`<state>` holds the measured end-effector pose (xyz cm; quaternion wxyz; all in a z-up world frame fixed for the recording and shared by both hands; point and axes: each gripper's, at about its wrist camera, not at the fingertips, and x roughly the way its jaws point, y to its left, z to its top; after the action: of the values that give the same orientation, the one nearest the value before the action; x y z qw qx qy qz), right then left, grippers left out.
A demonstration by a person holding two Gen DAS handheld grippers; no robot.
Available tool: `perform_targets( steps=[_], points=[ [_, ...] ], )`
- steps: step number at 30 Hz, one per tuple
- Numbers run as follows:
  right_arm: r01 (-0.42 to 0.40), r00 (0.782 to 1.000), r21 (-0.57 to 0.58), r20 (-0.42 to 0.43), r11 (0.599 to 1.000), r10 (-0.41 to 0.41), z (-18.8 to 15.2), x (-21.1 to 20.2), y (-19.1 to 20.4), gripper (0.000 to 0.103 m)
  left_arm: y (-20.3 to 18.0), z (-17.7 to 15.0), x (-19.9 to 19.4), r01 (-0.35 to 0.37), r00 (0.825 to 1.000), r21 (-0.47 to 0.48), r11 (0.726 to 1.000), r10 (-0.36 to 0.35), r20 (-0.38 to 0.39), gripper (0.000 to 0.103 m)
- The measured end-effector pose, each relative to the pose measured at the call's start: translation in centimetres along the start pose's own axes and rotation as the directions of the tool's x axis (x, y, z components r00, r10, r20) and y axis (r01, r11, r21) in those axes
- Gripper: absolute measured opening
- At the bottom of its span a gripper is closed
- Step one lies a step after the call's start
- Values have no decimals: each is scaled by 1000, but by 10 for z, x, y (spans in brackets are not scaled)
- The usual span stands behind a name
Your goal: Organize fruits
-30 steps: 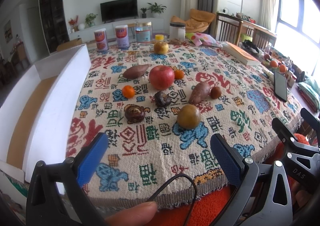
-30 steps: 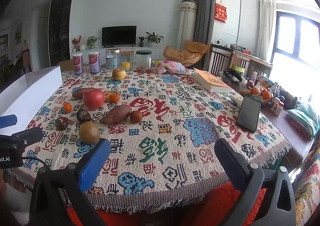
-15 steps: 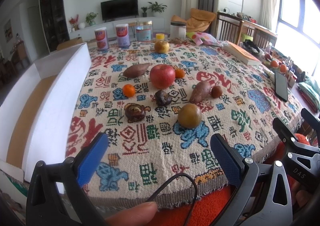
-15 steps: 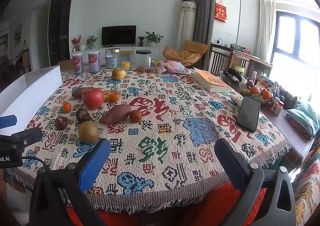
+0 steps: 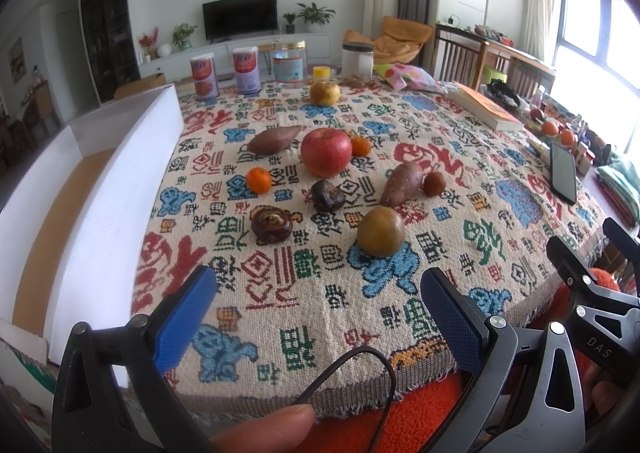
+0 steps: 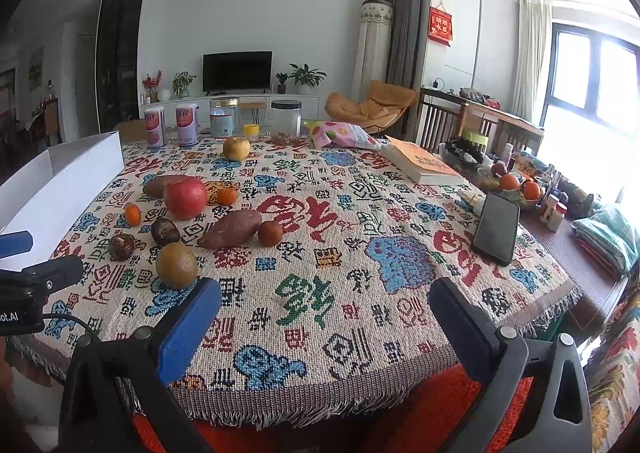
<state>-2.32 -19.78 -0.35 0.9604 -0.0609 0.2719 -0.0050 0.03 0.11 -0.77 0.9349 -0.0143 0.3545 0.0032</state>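
Behind the table stood a living room with a TV [image 6: 237, 71] and a window. A big cloth [image 5: 400, 285] with red, blue and green signs covered the table. A long white box [image 5: 120, 189] lay along the cloth's edge, off to the left of the left claw [image 5: 316, 317]. A book [image 6: 424, 167] and a black phone [image 6: 496, 227] lay far ahead of the right claw [image 6: 326, 325], toward its right.

The fruits sat in a bunch ahead of the left claw. The red apple [image 5: 326, 152] was the biggest, in the middle of the bunch. A sweet potato [image 5: 401, 184] lay to its right, and another sweet potato [image 5: 274, 139] lay to its left. A round brown-green fruit [image 5: 380, 231] sat nearest the left claw, with bare cloth between them. Two dark wrinkled fruits [image 5: 272, 223] lay near it. A small orange [image 5: 259, 180] sat closer to the box.

Both claws hung low at the near edge of the cloth, side by side, pointing across the table. Both were spread wide and held nothing. A fingertip [image 5: 264, 429] showed under the left claw, by a thin black wire [image 5: 360, 353].
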Motion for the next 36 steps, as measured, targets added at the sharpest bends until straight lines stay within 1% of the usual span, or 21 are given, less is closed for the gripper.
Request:
perform_targets(
  steps=[9,14,16,18,19,21,22,23,24,26,27,29,30,32,34,36],
  points=[
    [0,1000,0,0,1000,0,0,0,0,103,2,-2,0,-3,1000,1,1000,3,2,102],
    [1,1000,0,0,1000,-1,0,0,0,103,3,-3,0,8,1000,-11,1000,-8,12,102],
    [1,1000,-2,-3,1000,-1,-1,1,-1,103,4,-4,2,5,1000,-10,1000,-5,5,102],
    [2,1000,-3,-5,1000,-2,-2,2,-1,103,7,-5,6,-4,1000,-11,1000,4,-20,102],
    [2,1000,-3,-5,1000,-2,-2,3,-1,103,10,-6,8,-5,999,-19,1000,4,-32,102],
    [2,1000,0,-6,1000,-2,-2,3,-2,103,17,-6,18,16,999,-68,998,-20,-49,102],
    [3,1000,1,-8,1000,-3,-3,3,-2,103,20,-7,24,37,996,-108,993,-45,-74,102],
    [4,1000,3,-9,1000,-4,-4,3,-2,103,23,-8,28,35,995,-115,993,-45,-87,102],
    [5,1000,4,-11,1000,-5,-4,4,-3,103,26,-10,36,62,991,-160,985,-80,-112,102],
    [8,1000,6,-16,1000,-7,-6,5,-3,103,32,-13,45,64,989,-171,983,-86,-121,102],
    [5,1000,6,-20,1000,-5,-6,6,-3,103,36,-12,52,61,993,-162,985,-76,-90,102],
    [-11,999,11,-43,1000,12,-8,11,-2,103,39,-15,65,34,994,-147,989,-48,-93,102],
    [-23,998,15,-62,1000,24,-9,16,-2,103,40,-14,73,39,996,-147,988,-50,-72,102],
    [-62,990,29,-126,998,65,-10,31,0,103,42,-16,89,28,995,-140,990,-42,-96,102],
    [-92,974,39,-204,995,98,-12,52,3,103,43,-19,100,24,992,-134,991,-41,-121,102],
    [-121,950,50,-284,991,130,-13,76,7,103,41,-22,109,18,989,-129,991,-37,-146,102]
  ],
)
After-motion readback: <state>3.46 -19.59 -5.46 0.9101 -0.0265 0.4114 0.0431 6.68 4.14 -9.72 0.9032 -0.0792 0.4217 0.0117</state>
